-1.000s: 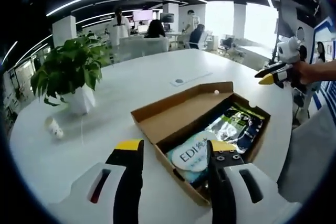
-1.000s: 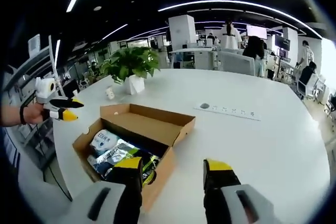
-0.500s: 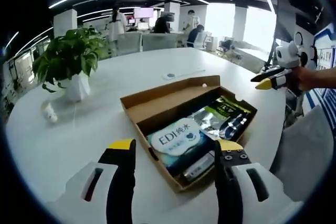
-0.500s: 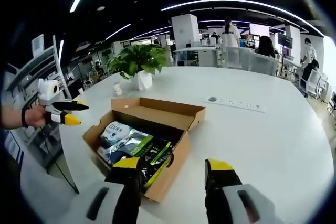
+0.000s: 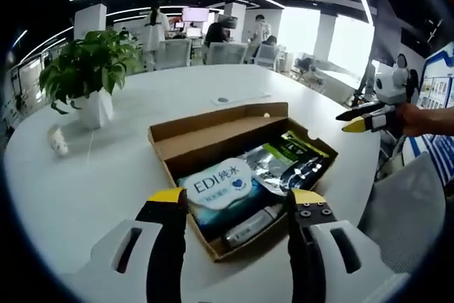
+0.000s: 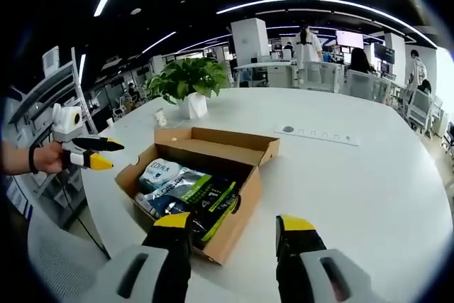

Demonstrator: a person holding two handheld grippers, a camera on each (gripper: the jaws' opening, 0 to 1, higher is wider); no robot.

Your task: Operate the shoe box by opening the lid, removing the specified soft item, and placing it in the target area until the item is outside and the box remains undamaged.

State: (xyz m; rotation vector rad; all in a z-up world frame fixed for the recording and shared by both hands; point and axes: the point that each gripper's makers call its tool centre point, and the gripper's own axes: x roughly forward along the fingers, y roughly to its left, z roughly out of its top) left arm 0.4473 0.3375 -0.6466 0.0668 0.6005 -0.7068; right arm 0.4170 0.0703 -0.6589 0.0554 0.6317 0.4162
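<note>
Left tool [image 5: 230,207], black jaws with yellow tips, stands wide with nothing between them, hovering over the near edge of the brown cardboard shoe box; it is seen from the side in the right gripper view [image 6: 96,152], held in a hand [image 6: 44,157] with a dark wristband, jaws there looking nearly together, off the table edge. Right tool [image 6: 234,235], same make, jaws wide and empty, sits above the table just beside the box's near corner; in the left gripper view it appears at the right [image 5: 365,118], held by a hand [image 5: 418,118], well apart from the box.

Large round white table [image 5: 85,189] carries everything. The open brown cardboard shoe box [image 5: 213,129] lies near the table's edge, lid folded back flat on the far side [image 6: 220,147]. Inside it: a white soft pack with blue print "EDI" [image 5: 220,184] at one end, also seen in the right gripper view [image 6: 159,173]; a silvery-green foil pouch [image 5: 280,161] next to it, touching; a dark pack with green-yellow stripes [image 6: 216,202] at the other end; a small pale tube [image 5: 248,226] along the near wall. All items are still in the box.

Green leafy plant in a white pot [image 5: 89,76] stands on the table, well apart from the box. Small white bottle-like object [image 5: 57,140] lies near the pot. Flush white socket strip [image 6: 319,136] sits in the tabletop. Grey chair back [image 5: 404,211] is beside the table. People sit and stand at desks in the office background [image 6: 312,47].
</note>
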